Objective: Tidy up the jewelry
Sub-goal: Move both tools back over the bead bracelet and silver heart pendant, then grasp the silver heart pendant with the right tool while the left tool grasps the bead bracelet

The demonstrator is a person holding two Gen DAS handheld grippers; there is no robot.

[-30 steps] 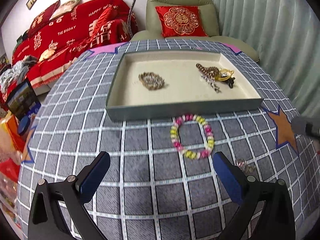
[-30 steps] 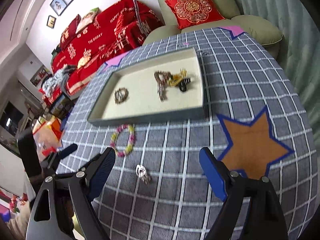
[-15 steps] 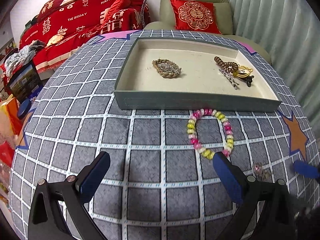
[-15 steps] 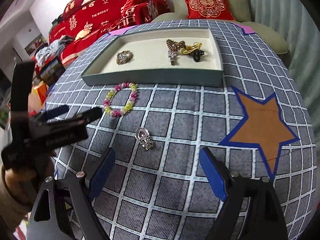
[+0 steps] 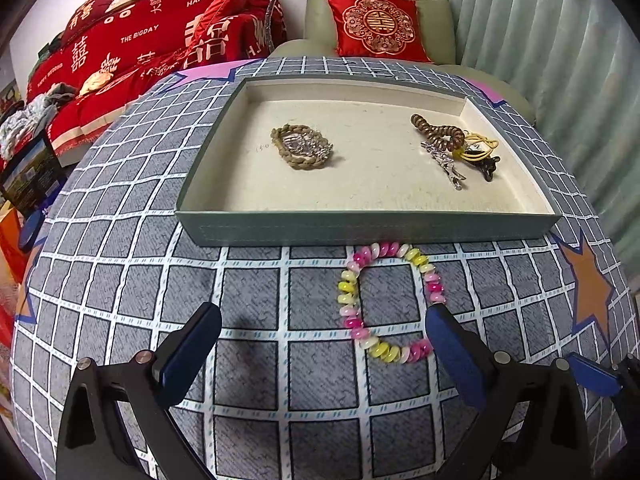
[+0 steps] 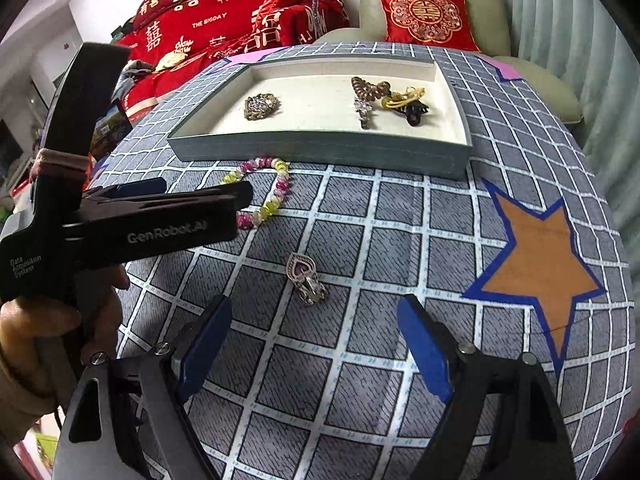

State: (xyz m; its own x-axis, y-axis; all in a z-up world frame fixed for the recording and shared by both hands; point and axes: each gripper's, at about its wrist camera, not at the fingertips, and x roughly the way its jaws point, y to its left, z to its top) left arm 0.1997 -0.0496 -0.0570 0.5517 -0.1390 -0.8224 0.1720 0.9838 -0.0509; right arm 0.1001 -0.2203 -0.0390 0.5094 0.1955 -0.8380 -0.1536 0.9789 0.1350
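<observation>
A pink and yellow bead bracelet [image 5: 386, 304] lies on the checked tablecloth just in front of the grey-green tray [image 5: 360, 230]. My left gripper [image 5: 322, 350] is open and empty, its right finger beside the bracelet. In the right wrist view the bracelet [image 6: 264, 192] is partly hidden by the left gripper [image 6: 192, 194]. A silver heart-shaped clip [image 6: 306, 278] lies just ahead of my open, empty right gripper [image 6: 314, 338]. The tray [image 6: 320, 152] holds a brown bead bracelet [image 5: 302, 146], a brown coil tie [image 5: 438, 132], a silver clip [image 5: 444, 162] and a yellow and black piece [image 5: 478, 154].
An orange star patch [image 6: 536, 260] marks the cloth at the right. A green armchair with a red cushion [image 5: 378, 26] and a red-covered sofa [image 5: 132, 44] stand behind the table. Curtains [image 5: 560, 40] hang at the right.
Both grippers have moved forward and lower toward the table. The bracelet now lies close to my left fingers and the heart clip close before my right gripper. The left gripper entered the right view.
</observation>
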